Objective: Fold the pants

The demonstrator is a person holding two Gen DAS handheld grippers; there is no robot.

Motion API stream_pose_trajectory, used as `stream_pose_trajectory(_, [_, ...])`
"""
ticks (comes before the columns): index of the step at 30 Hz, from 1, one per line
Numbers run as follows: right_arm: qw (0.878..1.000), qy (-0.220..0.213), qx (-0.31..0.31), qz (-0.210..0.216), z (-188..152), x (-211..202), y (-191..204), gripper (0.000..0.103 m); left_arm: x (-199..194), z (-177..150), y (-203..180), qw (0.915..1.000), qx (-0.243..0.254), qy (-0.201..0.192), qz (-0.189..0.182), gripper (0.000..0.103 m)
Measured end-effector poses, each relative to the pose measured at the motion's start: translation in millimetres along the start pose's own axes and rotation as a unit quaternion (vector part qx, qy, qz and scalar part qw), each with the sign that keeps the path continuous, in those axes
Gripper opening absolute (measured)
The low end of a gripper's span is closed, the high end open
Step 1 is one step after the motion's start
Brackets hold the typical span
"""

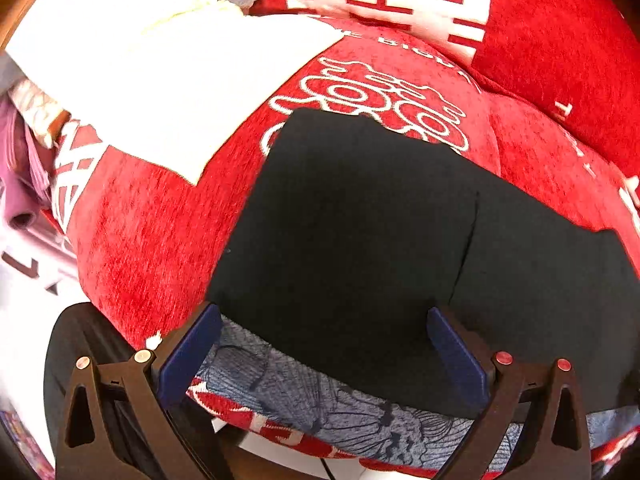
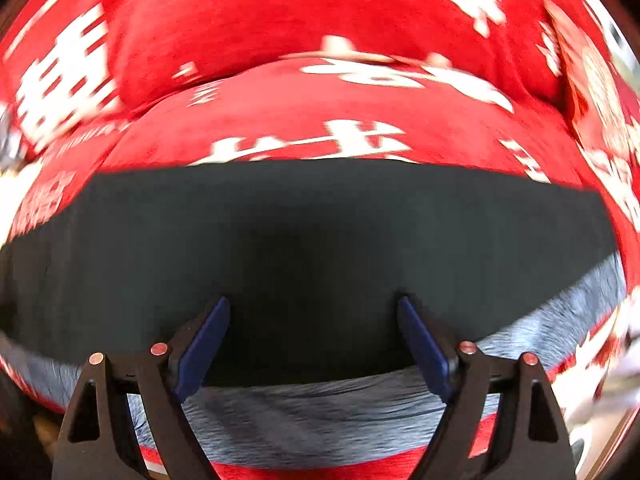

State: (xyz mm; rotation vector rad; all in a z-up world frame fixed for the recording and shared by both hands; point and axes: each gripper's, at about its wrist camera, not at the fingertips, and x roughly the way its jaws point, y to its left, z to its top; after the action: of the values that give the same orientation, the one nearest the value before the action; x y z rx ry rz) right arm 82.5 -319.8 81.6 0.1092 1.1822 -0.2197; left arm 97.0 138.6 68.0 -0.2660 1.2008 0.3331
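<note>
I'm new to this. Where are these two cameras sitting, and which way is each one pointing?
Left wrist view: mounted on the left gripper, looking forward and down along its open jaws at the black pants on the red cushion; a white cloth lies beyond.
Right wrist view: mounted on the right gripper, jaws open, facing the pants' near edge; motion-blurred.
Both share the pants, the cushion and its grey-blue front band.

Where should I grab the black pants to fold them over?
Grip the black pants along the near hem, coming in low from the sofa's front edge. That edge lies flat and straight just ahead of both open grippers, left gripper and right gripper.
</note>
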Motion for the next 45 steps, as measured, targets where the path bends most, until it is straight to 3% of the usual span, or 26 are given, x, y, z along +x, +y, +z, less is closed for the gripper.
stream_pose_trajectory(2, [0.999, 0.002, 0.026, -0.037, 10.2, -2.3, -2.0, 0.088, -4.0, -1.3, 1.3, 0.9998, -0.019, 0.004, -0.008, 0.103])
stream_pose_trajectory(4, [0.999, -0.004, 0.036, -0.017, 18.6, -5.1, 7.5, 0.088, -11.7, -4.8, -10.8, 0.9991, -0.019, -0.001, -0.039, 0.103])
stream_pose_trajectory(7, [1.0, -0.024, 0.014, 0.004, 33.9, 0.0, 56.2, 0.088, -17.6, -10.6, -50.0, 0.9968, 0.048, -0.003, -0.063, 0.103])
stream_pose_trajectory(9, [0.999, -0.026, -0.018, 0.013, 39.1, 6.7, 97.6, 0.088, -18.3, -15.4, -75.0, 0.9931, 0.102, -0.015, -0.057, 0.103])
stream_pose_trajectory(12, [1.0, -0.003, -0.022, -0.001, 53.8, 34.3, 128.6, 0.088, -6.9, -13.0, -75.8, 0.9933, 0.112, -0.02, -0.016, 0.103])
stream_pose_trajectory(15, [1.0, -0.008, 0.003, -0.009, 61.6, 44.7, 114.8, 0.092, 4.0, -3.5, -43.4, 0.9973, 0.073, -0.009, 0.001, 0.103])
stream_pose_trajectory(16, [0.999, -0.011, 0.011, -0.03, 63.6, 44.6, 105.7, 0.092, 6.1, -0.7, -29.3, 0.9982, 0.059, -0.008, 0.008, 0.103])
stream_pose_trajectory(18, [0.997, -0.002, 0.043, -0.063, 66.6, 44.4, 77.8, 0.092, 7.5, 0.9, -10.2, 0.9993, 0.035, 0.003, -0.014, 0.103])
stream_pose_trajectory(21, [0.997, 0.002, 0.055, -0.044, 61.8, 27.8, 58.1, 0.092, -0.9, -5.3, 6.0, 0.9998, 0.013, 0.002, -0.017, 0.103])
stream_pose_trajectory(25, [0.998, -0.022, -0.062, 0.023, 19.8, -23.9, 96.7, 0.092, -16.2, -29.1, 1.4, 0.9986, 0.026, 0.006, -0.046, 0.103])
stream_pose_trajectory(29, [0.981, -0.006, -0.179, 0.072, -36.7, -43.1, 154.2, 0.092, -28.3, -59.8, -35.7, 0.9892, 0.122, 0.014, -0.08, 0.103])
stream_pose_trajectory(31, [0.975, 0.002, -0.215, 0.063, -56.9, -33.0, 170.7, 0.092, -23.5, -70.1, -48.8, 0.9843, 0.161, 0.017, -0.071, 0.103])
stream_pose_trajectory(32, [0.974, 0.007, -0.222, 0.05, -63.3, -27.1, 171.3, 0.093, -19.3, -71.5, -49.3, 0.9836, 0.17, 0.018, -0.058, 0.103])
stream_pose_trajectory(36, [0.976, 0.002, -0.215, 0.041, -62.5, -27.1, 151.4, 0.095, -6.8, -58.7, -40.4, 0.9869, 0.139, 0.031, -0.077, 0.103])
stream_pose_trajectory(45, [0.995, 0.016, -0.098, 0.016, -41.6, -15.9, 40.1, 0.097, 8.9, -43.5, -21.2, 0.9914, 0.109, 0.038, -0.061, 0.103])
